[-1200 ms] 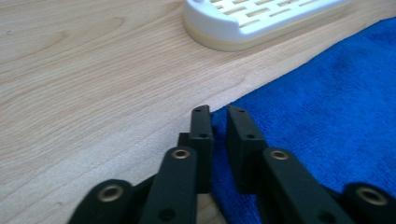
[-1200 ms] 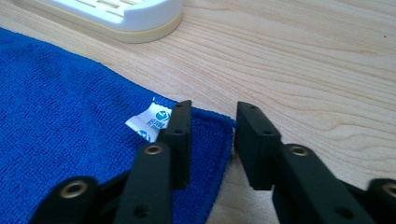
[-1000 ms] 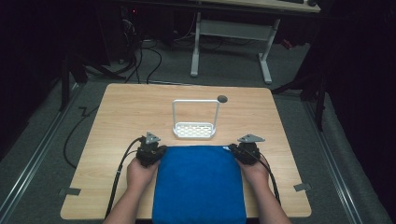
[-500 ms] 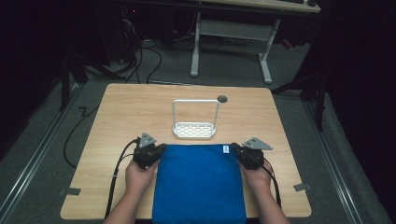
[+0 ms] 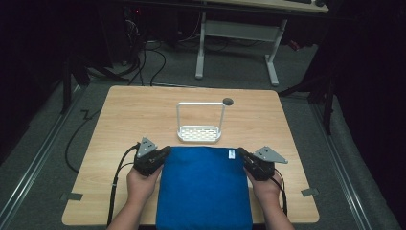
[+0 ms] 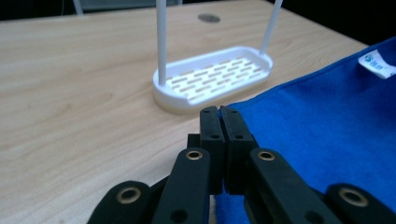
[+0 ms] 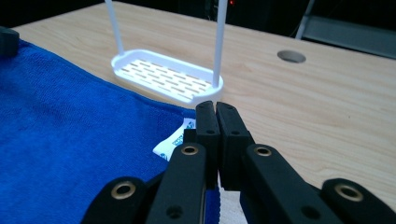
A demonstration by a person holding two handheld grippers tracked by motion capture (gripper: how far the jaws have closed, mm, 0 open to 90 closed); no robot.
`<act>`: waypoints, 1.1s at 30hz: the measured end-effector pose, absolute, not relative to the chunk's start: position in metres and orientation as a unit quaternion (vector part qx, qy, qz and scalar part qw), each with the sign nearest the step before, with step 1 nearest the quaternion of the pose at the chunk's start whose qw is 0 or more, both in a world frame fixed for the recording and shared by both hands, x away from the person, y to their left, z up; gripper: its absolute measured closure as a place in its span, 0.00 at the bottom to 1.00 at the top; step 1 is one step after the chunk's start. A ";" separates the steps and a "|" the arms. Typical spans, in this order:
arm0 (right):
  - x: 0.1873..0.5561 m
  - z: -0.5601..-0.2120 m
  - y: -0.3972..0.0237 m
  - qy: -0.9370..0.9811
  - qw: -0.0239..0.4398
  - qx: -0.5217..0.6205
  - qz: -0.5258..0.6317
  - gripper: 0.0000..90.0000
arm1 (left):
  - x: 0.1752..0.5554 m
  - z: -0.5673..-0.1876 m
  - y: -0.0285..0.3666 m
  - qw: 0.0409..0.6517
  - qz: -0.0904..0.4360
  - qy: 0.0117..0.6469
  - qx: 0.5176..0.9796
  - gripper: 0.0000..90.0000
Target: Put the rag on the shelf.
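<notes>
high: blue cloth [image 5: 203, 189] whole — left tongs [image 6: 219, 112]: pinched corner — white rack [image 6: 215, 77]

We see the tabletop [image 5: 143, 120] lit evenly from above in the high view, while the room around it falls into deep darkness. Shadows on the wood are soft and faint, with no glare. That view is slightly soft and grainy. In both gripper views the black jaws at the bottom edge are blurred, and the far table edge loses focus.
</notes>
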State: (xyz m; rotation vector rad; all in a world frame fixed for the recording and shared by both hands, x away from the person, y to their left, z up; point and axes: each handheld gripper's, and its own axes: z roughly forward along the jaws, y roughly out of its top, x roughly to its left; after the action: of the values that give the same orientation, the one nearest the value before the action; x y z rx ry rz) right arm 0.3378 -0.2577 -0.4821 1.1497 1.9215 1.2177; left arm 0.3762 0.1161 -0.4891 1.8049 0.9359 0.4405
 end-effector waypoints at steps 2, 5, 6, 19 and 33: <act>0.335 -0.478 -0.257 0.717 0.296 0.427 0.464 0.99 | 0.373 -0.484 0.117 0.515 0.190 0.385 0.742 0.99; 0.332 -0.471 -0.259 0.709 0.300 0.425 0.476 0.99 | 0.368 -0.476 0.118 0.527 0.204 0.378 0.734 0.99; 0.331 -0.470 -0.259 0.707 0.302 0.425 0.478 0.99 | 0.366 -0.474 0.118 0.532 0.207 0.375 0.731 0.99; 0.318 -0.442 -0.263 0.677 0.337 0.408 0.512 0.99 | 0.352 -0.447 0.122 0.572 0.235 0.359 0.699 0.99; 0.308 -0.393 -0.260 0.639 0.380 0.367 0.559 0.99 | 0.348 -0.403 0.124 0.597 0.279 0.337 0.672 0.99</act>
State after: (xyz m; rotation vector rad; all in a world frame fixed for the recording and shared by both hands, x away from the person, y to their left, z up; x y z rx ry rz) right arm 0.3078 -0.2602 -0.3933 0.9375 1.6333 1.4274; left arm 0.3483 0.1240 -0.4034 1.5608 0.7829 0.6470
